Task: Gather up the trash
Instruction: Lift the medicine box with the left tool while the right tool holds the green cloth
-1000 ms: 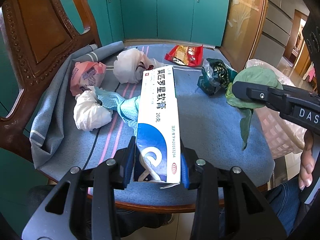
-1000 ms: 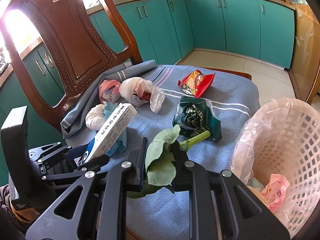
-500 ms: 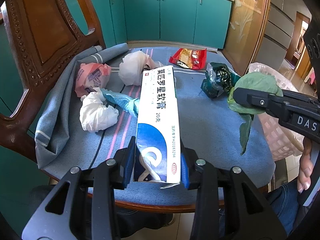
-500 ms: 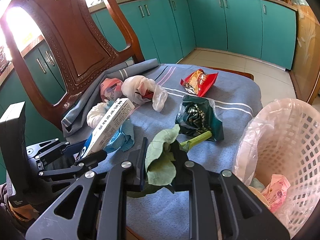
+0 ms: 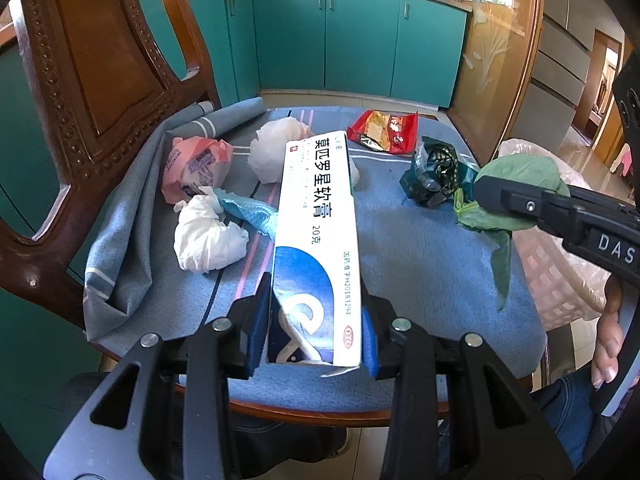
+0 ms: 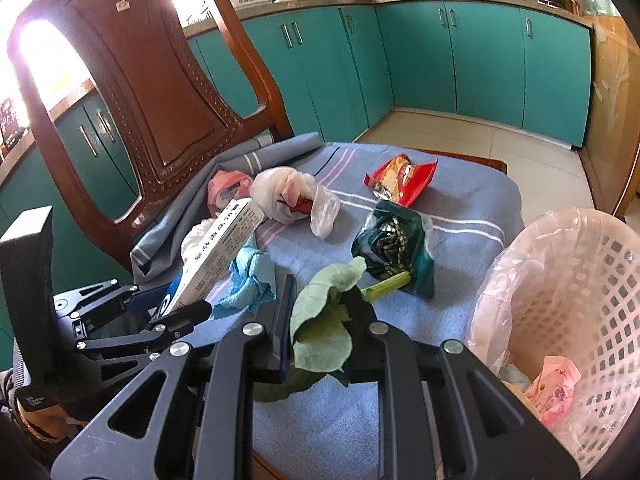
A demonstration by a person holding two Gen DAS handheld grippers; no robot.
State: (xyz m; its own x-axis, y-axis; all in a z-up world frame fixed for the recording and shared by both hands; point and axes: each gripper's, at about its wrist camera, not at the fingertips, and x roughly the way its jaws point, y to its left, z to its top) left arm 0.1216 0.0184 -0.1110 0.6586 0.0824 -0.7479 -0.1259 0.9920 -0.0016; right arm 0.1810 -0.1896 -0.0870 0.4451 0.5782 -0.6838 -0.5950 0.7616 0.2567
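Observation:
My left gripper [image 5: 314,322] is shut on a white and blue ointment box [image 5: 318,236], held above the cloth-covered chair seat [image 5: 420,264]; the box [image 6: 218,248] also shows at the left of the right wrist view. My right gripper [image 6: 320,330] is shut on a green vegetable leaf [image 6: 322,320], and that leaf [image 5: 516,182] hangs from it at the right of the left wrist view. A white plastic basket [image 6: 592,304] lined with a clear bag stands at the right, with a pink wrapper [image 6: 556,384] inside.
On the blue cloth lie a red snack packet [image 5: 386,132], a dark green foil bag [image 5: 434,174], a white plastic bag [image 5: 276,152], a pink wrapper [image 5: 196,164], a white tissue ball [image 5: 208,238] and a blue rag [image 5: 250,212]. The wooden chair back [image 5: 88,60] rises at left.
The left wrist view has drifted a little, so the seat and trash sit slightly farther and to the right. Both grips are unchanged; the right gripper has stayed put.

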